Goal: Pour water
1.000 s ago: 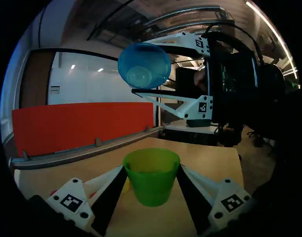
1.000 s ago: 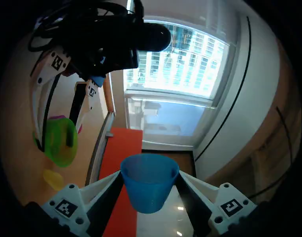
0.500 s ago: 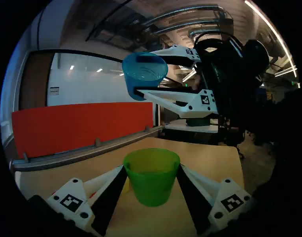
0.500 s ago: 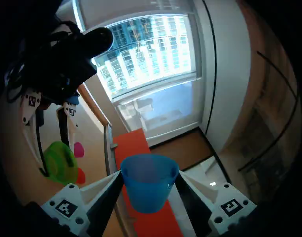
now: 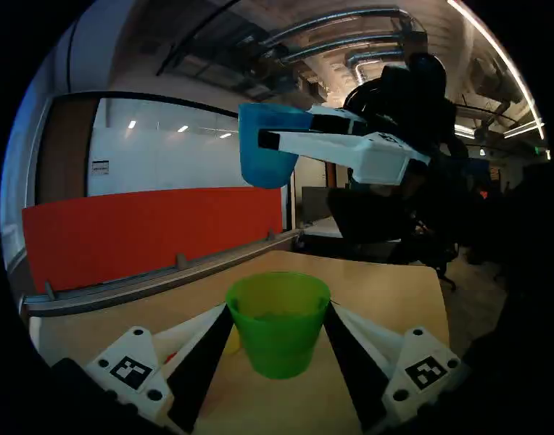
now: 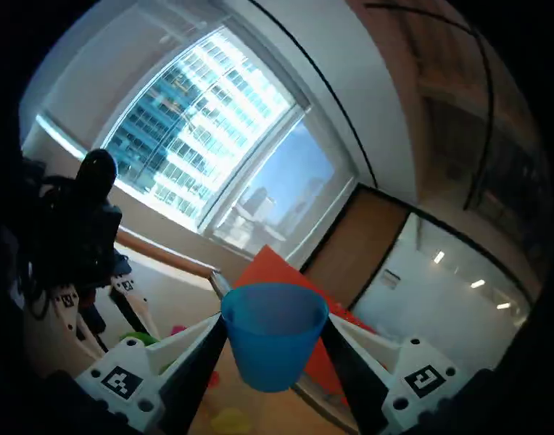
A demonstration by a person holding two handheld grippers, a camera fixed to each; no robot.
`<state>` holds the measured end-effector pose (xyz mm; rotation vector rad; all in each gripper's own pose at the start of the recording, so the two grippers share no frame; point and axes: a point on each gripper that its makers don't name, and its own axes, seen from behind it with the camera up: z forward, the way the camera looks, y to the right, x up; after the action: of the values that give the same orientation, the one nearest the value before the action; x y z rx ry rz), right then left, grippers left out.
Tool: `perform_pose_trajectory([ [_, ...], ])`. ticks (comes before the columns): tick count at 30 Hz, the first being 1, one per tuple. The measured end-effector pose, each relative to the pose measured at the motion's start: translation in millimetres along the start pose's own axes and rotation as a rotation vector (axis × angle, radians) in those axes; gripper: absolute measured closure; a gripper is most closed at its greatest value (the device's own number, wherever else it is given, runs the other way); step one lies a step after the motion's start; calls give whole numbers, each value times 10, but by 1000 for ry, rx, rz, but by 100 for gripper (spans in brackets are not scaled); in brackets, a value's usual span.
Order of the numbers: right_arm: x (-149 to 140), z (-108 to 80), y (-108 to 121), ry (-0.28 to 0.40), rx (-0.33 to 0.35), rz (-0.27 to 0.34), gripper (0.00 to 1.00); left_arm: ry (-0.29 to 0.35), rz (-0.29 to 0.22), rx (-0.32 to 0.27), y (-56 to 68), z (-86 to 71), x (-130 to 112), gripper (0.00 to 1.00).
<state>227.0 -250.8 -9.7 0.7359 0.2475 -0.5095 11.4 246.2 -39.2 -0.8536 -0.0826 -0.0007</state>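
A green cup (image 5: 278, 335) stands upright on the wooden table (image 5: 393, 290), and my left gripper (image 5: 277, 312) is shut on its sides. In the left gripper view a blue cup (image 5: 266, 154) hangs in the air above and beyond it, roughly upright, held by my right gripper (image 5: 266, 141). In the right gripper view the blue cup (image 6: 275, 335) sits between the right gripper (image 6: 275, 322) fingers, both pressing on it. The rim of the green cup (image 6: 137, 338) peeks out low at the left there. No water is visible in either cup.
An orange partition (image 5: 146, 226) with a metal rail (image 5: 168, 267) runs along the table's far edge. Small yellow (image 6: 230, 420), red (image 6: 213, 378) and pink (image 6: 179, 330) things lie on the table. A dark chair (image 5: 422, 246) stands past the right end.
The right gripper has rolled back, so the blue cup went from tipped with its mouth towards the left camera to roughly upright. The left gripper and green cup have stayed still.
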Motion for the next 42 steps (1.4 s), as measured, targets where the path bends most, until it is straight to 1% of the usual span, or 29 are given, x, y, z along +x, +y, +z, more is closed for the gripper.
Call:
perform_pose_trajectory([
  [8, 58, -50, -106, -5, 44, 213, 11, -2, -1, 4, -22, -7, -2, 15],
  [12, 79, -78, -163, -9, 67, 298, 11, -8, -1, 5, -32, -14, -12, 15],
  [15, 46, -94, -196, -18, 79, 345, 11, -14, -1, 5, -42, -19, -20, 15],
  [18, -20, -108, -206, -30, 85, 369, 11, -21, 0, 6, -56, -27, -30, 15],
  [20, -76, -121, -213, -38, 85, 373, 11, -28, 2, 6, -64, -33, -42, 15],
  [30, -348, -209, -284, -75, 94, 370, 10, -89, 9, 7, -105, -66, -224, 15],
  [36, -619, -248, -326, -108, 99, 382, 9, -136, 16, 9, -150, -71, -370, 15],
  [42, -960, -285, -411, -151, 113, 393, 9, -188, 19, 10, -186, -52, -547, 15],
])
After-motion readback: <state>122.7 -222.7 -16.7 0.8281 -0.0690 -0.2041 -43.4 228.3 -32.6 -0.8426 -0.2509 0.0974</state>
